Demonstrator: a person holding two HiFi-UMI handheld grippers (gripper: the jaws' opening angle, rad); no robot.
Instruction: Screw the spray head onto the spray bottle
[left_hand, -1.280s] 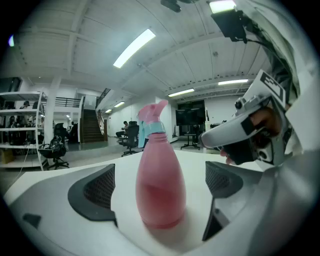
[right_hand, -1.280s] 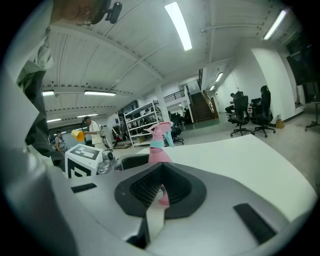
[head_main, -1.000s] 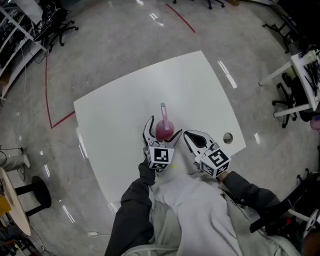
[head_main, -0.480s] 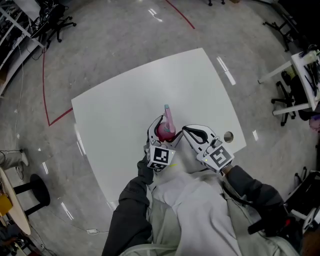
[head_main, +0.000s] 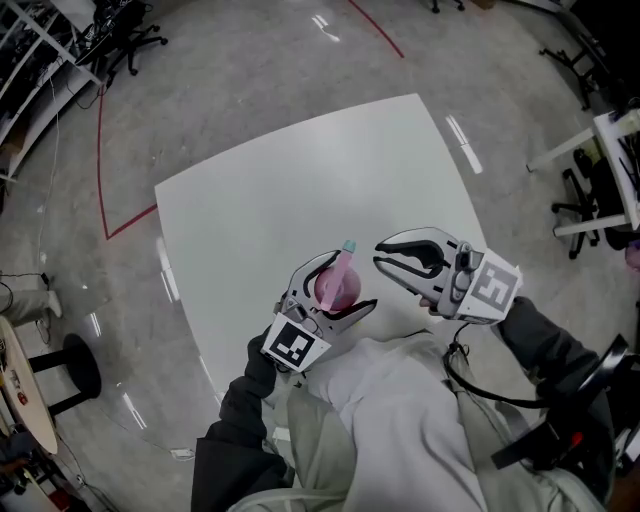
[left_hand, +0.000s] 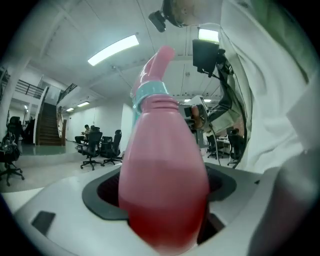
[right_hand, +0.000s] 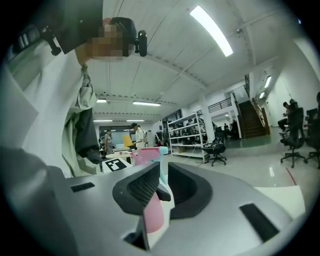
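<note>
Off the white table (head_main: 250, 200), my left gripper (head_main: 345, 283) is shut on a pink spray bottle (head_main: 335, 285), having closed on it within this last second. In the left gripper view the bottle (left_hand: 165, 170) fills the jaws (left_hand: 162, 200) and carries a teal collar (left_hand: 150, 95) and a slim pink top. My right gripper (head_main: 383, 257) hovers just right of the bottle's top. Its jaws have just been opening by a crack; the tips look together and grip nothing. In the right gripper view the pink-and-teal spray bottle's top (right_hand: 145, 156) shows beyond the jaws (right_hand: 161, 192).
Both grippers hang over the table's near edge, above the person's white garment (head_main: 390, 400). A red tape line (head_main: 125, 225) runs on the floor at left. Office chairs (head_main: 590, 195) stand at right, a stool (head_main: 75, 365) at lower left.
The left jaws closed round the bottle and lifted it off the table, tilting it. The right gripper rose beside it and swung level toward the bottle's top.
</note>
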